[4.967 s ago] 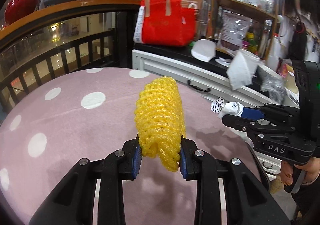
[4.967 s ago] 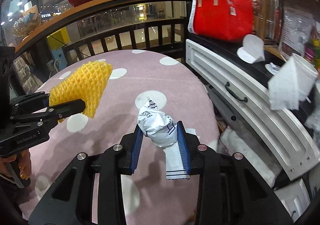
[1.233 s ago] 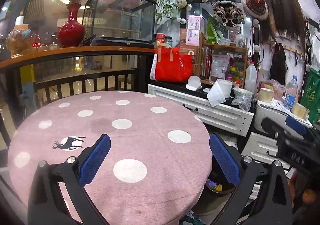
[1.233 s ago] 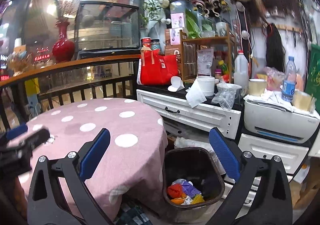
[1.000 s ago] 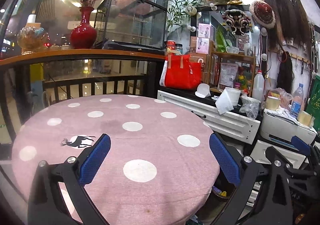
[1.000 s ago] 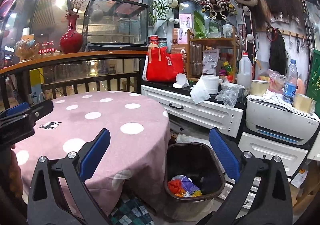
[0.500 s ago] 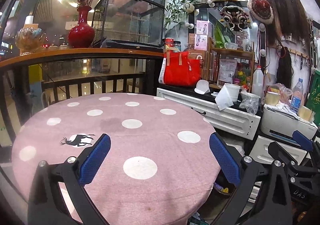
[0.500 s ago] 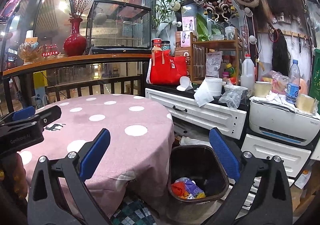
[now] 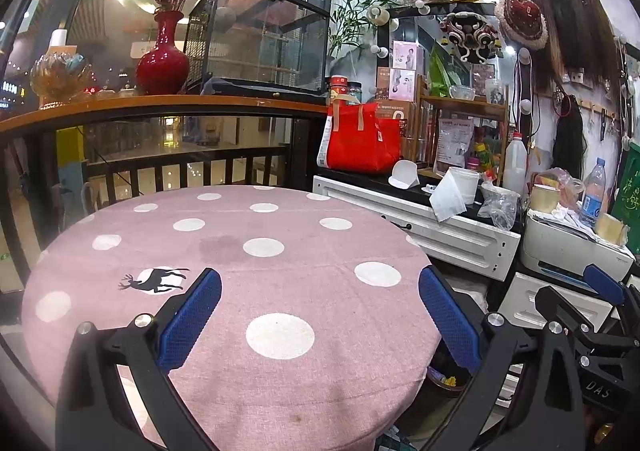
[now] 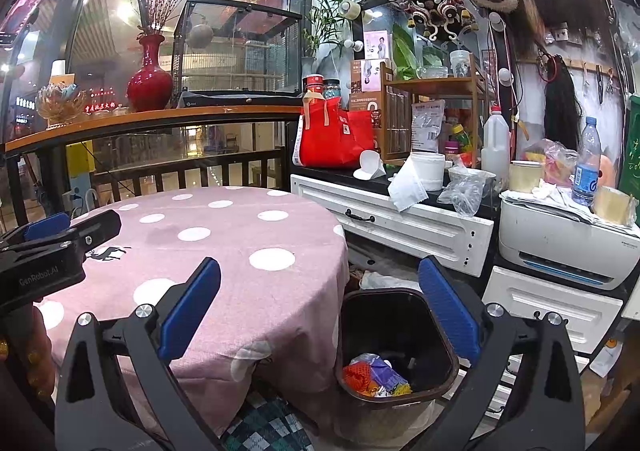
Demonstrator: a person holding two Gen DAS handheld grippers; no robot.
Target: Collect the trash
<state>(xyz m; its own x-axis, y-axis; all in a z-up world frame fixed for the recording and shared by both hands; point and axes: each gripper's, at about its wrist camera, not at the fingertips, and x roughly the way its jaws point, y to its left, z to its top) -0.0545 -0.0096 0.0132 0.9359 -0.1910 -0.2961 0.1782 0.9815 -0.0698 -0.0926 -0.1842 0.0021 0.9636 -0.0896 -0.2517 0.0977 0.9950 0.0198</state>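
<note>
While both tools hang over the scene, left gripper [image 9: 320,315] spread wide, empty, above pink polka-dot tablecloth [image 9: 256,271] | right gripper [image 10: 320,307] likewise wide, empty | trash [image 10: 376,375] (orange netting, wrappers) inside dark bin [image 10: 400,335], lower centre, beside the table.

Two handheld grippers are seen, each built from matte black plastic arms studded with round silver screws. The left gripper [image 9: 319,325] and the right gripper [image 10: 319,317] each carry two fingers [image 9: 192,317] faced with blue, finely textured pads. White lettering "GenRobot.AI" is printed on the side of the left gripper's black body in the right wrist view, and "DAS" is printed on the right gripper's body in the left wrist view, where blue finger tips are also shown.
</note>
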